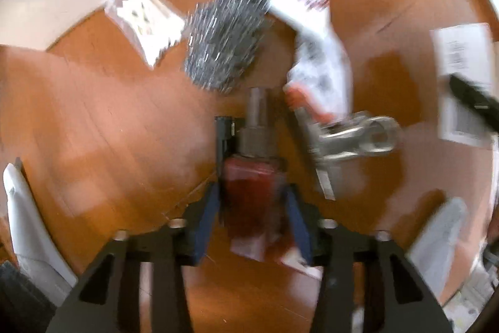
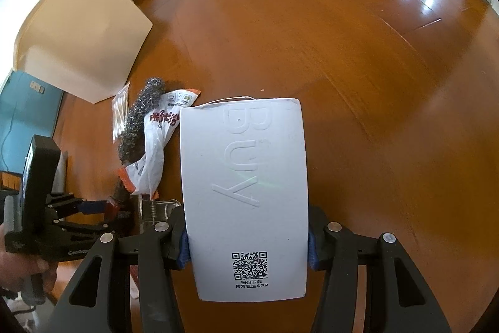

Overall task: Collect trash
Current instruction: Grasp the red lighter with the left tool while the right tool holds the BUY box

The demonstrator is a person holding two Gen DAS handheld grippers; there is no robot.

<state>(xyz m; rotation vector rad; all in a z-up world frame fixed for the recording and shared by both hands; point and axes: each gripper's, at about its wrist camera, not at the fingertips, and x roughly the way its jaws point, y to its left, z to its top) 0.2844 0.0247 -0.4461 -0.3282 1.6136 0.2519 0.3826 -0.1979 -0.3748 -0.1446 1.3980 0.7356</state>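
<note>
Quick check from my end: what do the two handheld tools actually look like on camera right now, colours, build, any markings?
Both match: the left tool and right tool have matte black fingers with cut-out slots, silver round fasteners and blue pads at the tips. The right wrist view shows the left one from the side: a black block on top and small pale lettering, unreadable.

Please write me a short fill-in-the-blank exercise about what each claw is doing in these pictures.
1. The right claw grips a white ___ printed with a QR code.
2. The left claw closes around a small ___-coloured bottle.
3. The steel scourer lies on a ___ floor.

Missing words: box; red; wooden
</note>
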